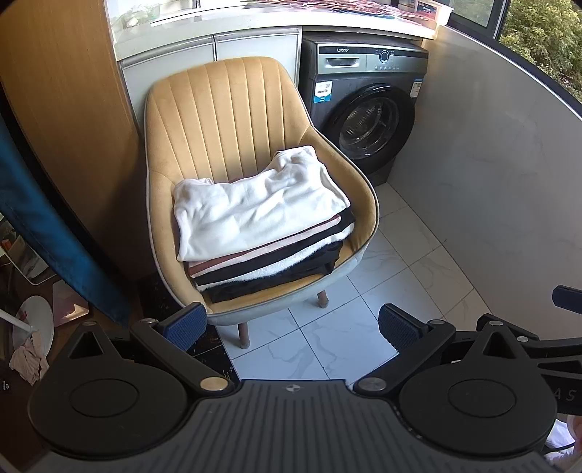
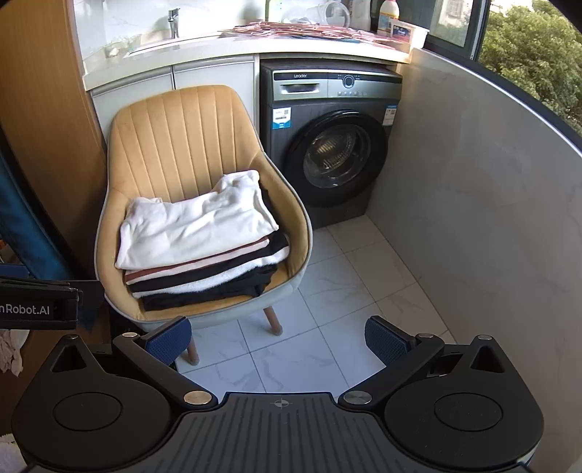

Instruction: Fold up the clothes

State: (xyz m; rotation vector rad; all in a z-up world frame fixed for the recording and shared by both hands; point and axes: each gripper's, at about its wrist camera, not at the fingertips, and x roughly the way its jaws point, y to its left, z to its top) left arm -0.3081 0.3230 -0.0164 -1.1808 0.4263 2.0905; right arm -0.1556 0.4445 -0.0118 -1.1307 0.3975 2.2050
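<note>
White marble-look floor tiles (image 1: pixel 327 338) run up to a dark front-loading washing machine (image 2: pixel 327 145) set under a pale tabletop (image 2: pixel 236 45). Just beside the machine stands a mustard chair (image 1: pixel 225 120), and on its seat lies a stack of folded clothes (image 1: pixel 262 225) with a white garment (image 2: pixel 196 225) on top. Left gripper (image 1: pixel 291 325) and right gripper (image 2: pixel 278 338) both hang spread wide and empty above the floor, short of the chair

Light: bright daylight enters through my window (image 2: pixel 454 22) at upper right.
Glare: the desk (image 2: pixel 218 45) top washes out white.
Shadow: my chair (image 1: pixel 218 109) back is half shaded.
Distortion: fisheye bends the wall (image 2: pixel 491 182); corners go black.
Focus: sharp throughout.
</note>
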